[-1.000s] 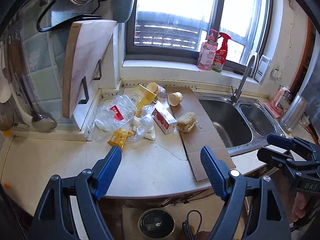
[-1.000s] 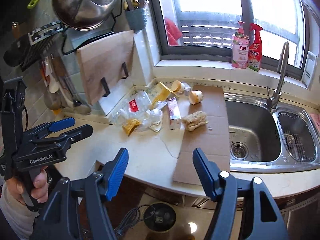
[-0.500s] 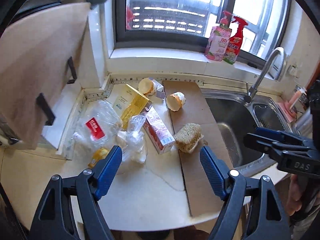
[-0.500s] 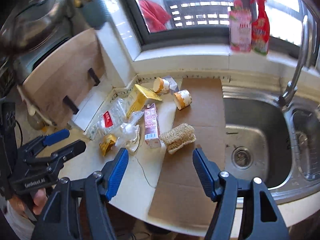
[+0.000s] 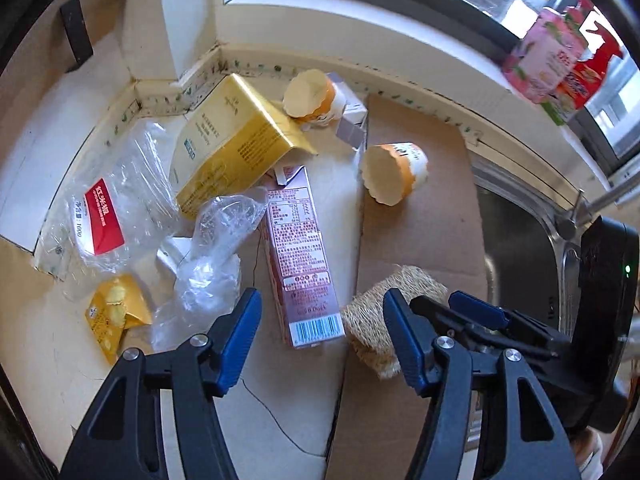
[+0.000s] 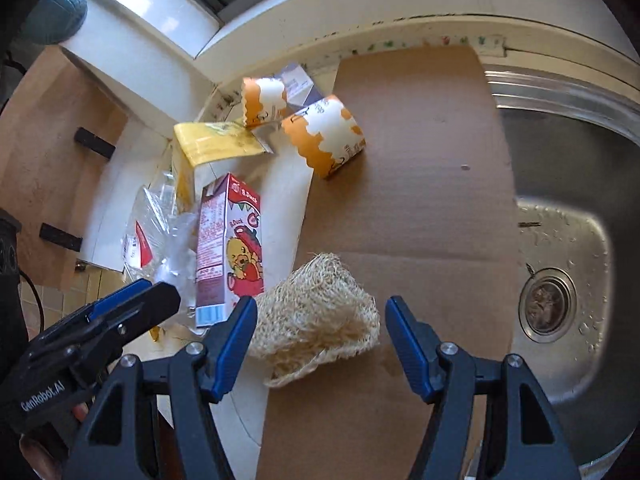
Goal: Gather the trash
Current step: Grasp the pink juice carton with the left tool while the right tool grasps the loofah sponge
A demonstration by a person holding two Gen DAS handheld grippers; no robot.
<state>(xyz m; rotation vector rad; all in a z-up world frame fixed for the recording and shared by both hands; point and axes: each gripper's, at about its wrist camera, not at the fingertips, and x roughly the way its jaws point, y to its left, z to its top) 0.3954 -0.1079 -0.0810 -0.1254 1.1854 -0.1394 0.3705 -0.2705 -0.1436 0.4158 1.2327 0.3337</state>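
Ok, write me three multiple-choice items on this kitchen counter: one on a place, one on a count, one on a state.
1. Where does the loofah scrubber lie?
A. in the sink
B. on the cardboard sheet's edge beside the pink drink carton
C. on the window sill

2. How many orange-and-white paper cups are there?
A. one
B. two
C. four

3. How is the pink drink carton?
A. lying on its side
B. standing upright
C. held in a gripper

Key: 1 B, the scrubber sits between carton and cardboard, ahead of the right gripper. 2 B, one cup lies on the cardboard, another nearer the wall. 3 A, its barcode end faces the closing left gripper, whose pads are not touching it.
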